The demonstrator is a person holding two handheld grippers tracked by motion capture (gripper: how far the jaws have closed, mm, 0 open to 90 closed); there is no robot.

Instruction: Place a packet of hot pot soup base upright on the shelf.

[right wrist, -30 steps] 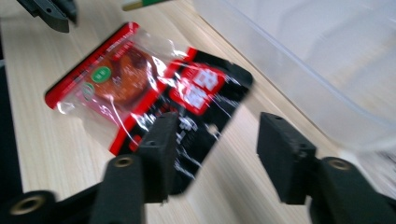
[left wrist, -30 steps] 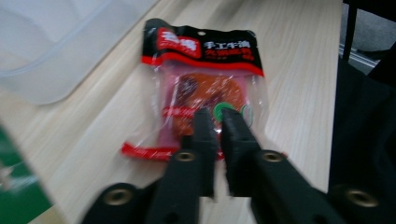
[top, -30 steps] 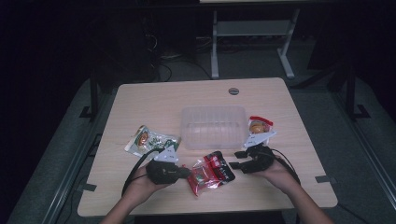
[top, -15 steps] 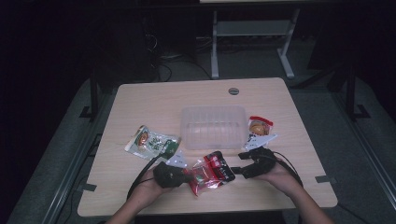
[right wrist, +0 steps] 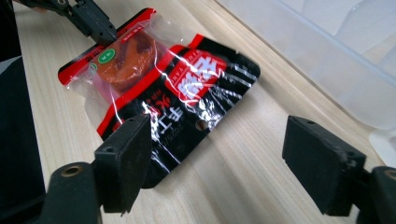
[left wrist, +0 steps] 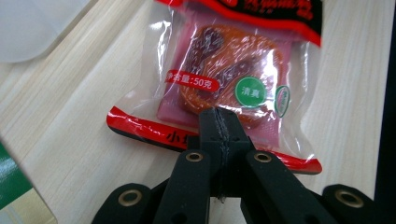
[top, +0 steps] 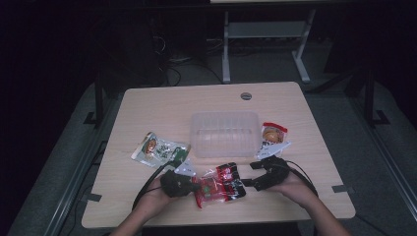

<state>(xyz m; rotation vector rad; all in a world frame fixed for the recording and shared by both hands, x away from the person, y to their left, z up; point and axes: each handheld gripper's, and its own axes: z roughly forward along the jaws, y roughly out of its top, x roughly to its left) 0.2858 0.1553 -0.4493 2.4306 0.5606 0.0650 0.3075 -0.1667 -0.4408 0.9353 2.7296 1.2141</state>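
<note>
A red and black snack packet (top: pixel 220 185) lies flat near the table's front edge. My left gripper (top: pixel 194 187) is shut on its clear, red-edged end (left wrist: pixel 224 79), with the jaws pressed together (left wrist: pixel 218 126) over the seam. From the right gripper view the same packet (right wrist: pixel 173 88) stretches away, and the left gripper (right wrist: pixel 100 30) pinches its far end. My right gripper (top: pixel 251 174) stands open just right of the packet's black end. Its jaws (right wrist: pixel 229 158) are wide apart with bare table between them, the left jaw overlapping the packet's corner.
A clear plastic container (top: pixel 224 132) sits mid-table just behind the packet, close to the right gripper (right wrist: pixel 327 56). A green snack packet (top: pixel 160 149) lies to its left, a white and red one (top: pixel 272 137) to its right. The table's front edge (top: pixel 221 216) is near both hands.
The right gripper has drawn back from the white and red packet toward the front edge. The left hand has shifted slightly right at the red packet's end.
</note>
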